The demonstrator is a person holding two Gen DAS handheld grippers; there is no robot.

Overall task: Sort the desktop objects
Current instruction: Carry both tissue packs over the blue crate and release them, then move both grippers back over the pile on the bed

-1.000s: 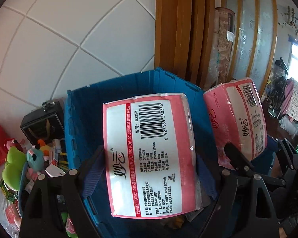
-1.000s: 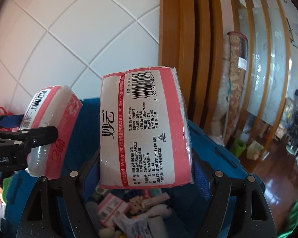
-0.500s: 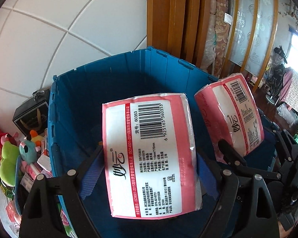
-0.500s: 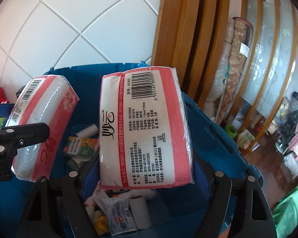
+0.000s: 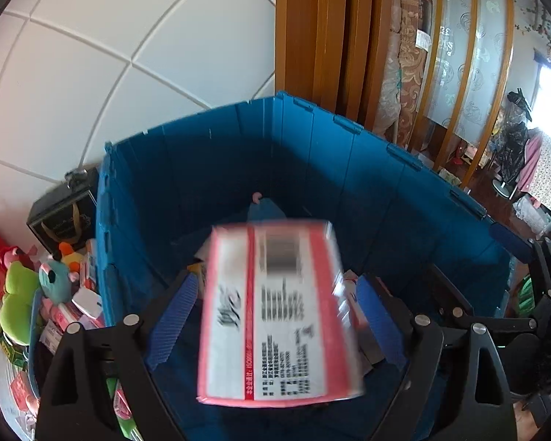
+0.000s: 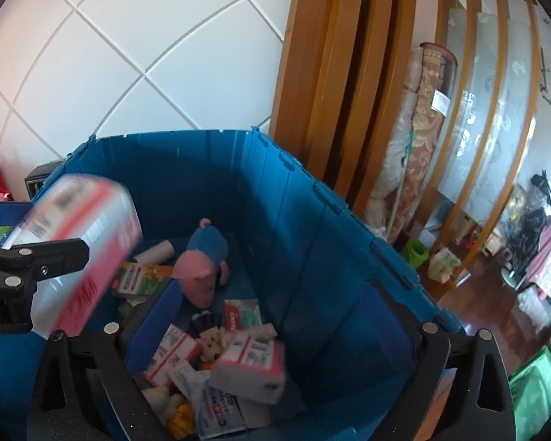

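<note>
Both pink tissue packs are loose over the blue crate [image 5: 330,169]. The left pack [image 5: 279,316] is a blur between the left gripper [image 5: 275,330] pads, which stand clear of it, jaws released. The right pack [image 6: 251,371] is already down on the pile of small boxes near the crate's front edge, and the right gripper [image 6: 272,334] is spreading wide with nothing between its fingers. A pink plush pig [image 6: 202,268] sits mid-crate.

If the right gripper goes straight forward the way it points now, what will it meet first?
Probably the loose items in the blue bin, first the pink tissue pack just dropped between the right gripper opening jaws; depth is unclear.
</note>
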